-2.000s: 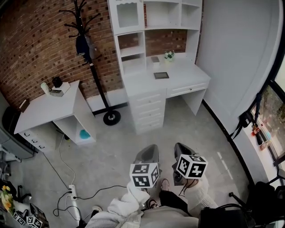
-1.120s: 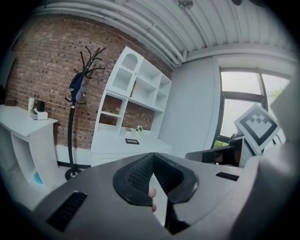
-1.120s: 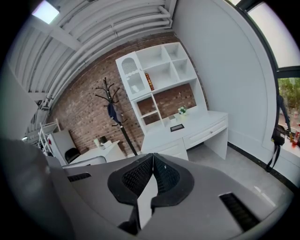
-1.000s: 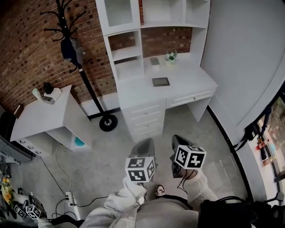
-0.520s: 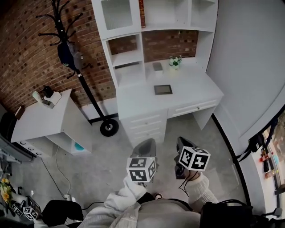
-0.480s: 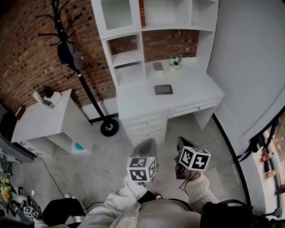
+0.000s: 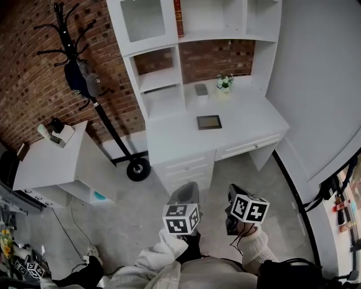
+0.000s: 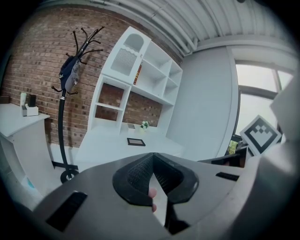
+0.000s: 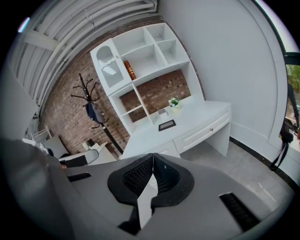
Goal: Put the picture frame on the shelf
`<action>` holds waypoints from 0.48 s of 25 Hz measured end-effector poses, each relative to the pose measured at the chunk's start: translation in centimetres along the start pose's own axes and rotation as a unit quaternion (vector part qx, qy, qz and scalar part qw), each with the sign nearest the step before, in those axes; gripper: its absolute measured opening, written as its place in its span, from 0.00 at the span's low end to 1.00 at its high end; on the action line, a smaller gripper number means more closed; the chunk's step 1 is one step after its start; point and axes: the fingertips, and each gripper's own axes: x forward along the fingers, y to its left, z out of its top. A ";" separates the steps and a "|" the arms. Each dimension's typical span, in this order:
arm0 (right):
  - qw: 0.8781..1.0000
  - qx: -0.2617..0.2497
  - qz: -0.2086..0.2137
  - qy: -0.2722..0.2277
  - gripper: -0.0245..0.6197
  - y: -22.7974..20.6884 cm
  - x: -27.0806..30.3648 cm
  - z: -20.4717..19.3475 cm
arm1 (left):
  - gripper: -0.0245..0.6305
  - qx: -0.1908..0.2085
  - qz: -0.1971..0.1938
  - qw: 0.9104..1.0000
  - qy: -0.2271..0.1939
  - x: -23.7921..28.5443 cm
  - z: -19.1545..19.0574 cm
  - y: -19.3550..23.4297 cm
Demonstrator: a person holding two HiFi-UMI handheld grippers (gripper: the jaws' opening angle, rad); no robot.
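- While both grippers hang over the grey floor, a white table with drawers stands ahead against a brick wall. A white shelf unit rises from the table's back edge.
- A black coat stand stands on the floor off the table's left end. Farther left is a smaller white side table.
- A small potted plant sits near the back edge of the table, and a red book stands upright in an upper shelf compartment.
- The picture frame lies flat, face up, near the middle of the table, well clear of the front edge and of the shelf unit. It also shows in the left gripper view and the right gripper view.
- Its long axis runs roughly along the table's front edge, with the short sides facing the table's left and right ends.
- The left gripper has its fingers closed tip to tip, with nothing between them.
- The right gripper likewise has its fingers pressed together and empty.
- Both grippers are held side by side out from the table's front edge, well apart from the frame, which lies ahead beyond both pairs of tips.
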 end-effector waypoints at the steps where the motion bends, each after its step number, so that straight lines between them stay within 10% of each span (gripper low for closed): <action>1: 1.000 -0.001 -0.002 -0.002 0.08 -0.1 0.8 0.6 | 0.05 0.000 -0.001 1.000 -0.003 0.9 0.5 0.4; 12: 1.000 0.001 -0.015 -0.018 0.08 1.1 10.4 8.4 | 0.05 0.015 -0.033 0.999 -0.006 10.9 7.2 5.3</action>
